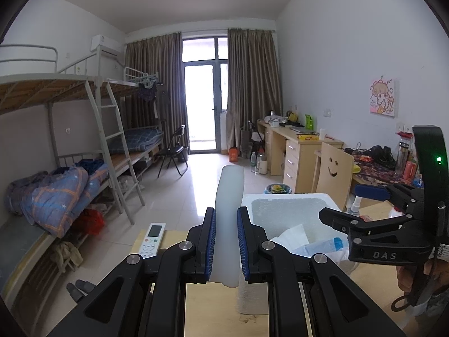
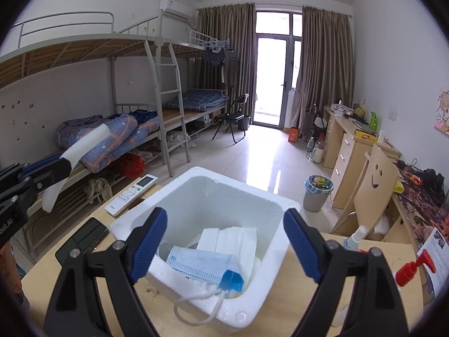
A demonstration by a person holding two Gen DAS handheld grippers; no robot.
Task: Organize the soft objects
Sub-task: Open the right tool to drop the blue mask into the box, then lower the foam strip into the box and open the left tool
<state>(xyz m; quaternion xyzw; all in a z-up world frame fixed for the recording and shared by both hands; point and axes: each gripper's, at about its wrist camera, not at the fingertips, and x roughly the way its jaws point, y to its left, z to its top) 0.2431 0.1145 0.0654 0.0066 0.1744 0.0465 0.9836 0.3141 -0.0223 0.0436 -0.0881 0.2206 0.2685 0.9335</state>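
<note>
My left gripper (image 1: 226, 244) is shut on a long white soft strip (image 1: 228, 193), held in the air left of the white foam box (image 1: 283, 199). The strip also shows in the right wrist view (image 2: 84, 146), sticking out of the left gripper (image 2: 45, 168). My right gripper (image 2: 224, 241) is open and empty, hovering over the foam box (image 2: 196, 177). Inside the box lie a blue face mask (image 2: 202, 266) and white tissues (image 2: 233, 238). The right gripper (image 1: 373, 205) shows at the right of the left wrist view.
A white remote control (image 2: 132, 193) and a black phone (image 2: 84, 238) lie on the wooden table (image 2: 322, 295) left of the box. A red pump bottle (image 2: 412, 269) and a small spray bottle (image 2: 355, 237) stand at the right. Bunk beds stand at the left.
</note>
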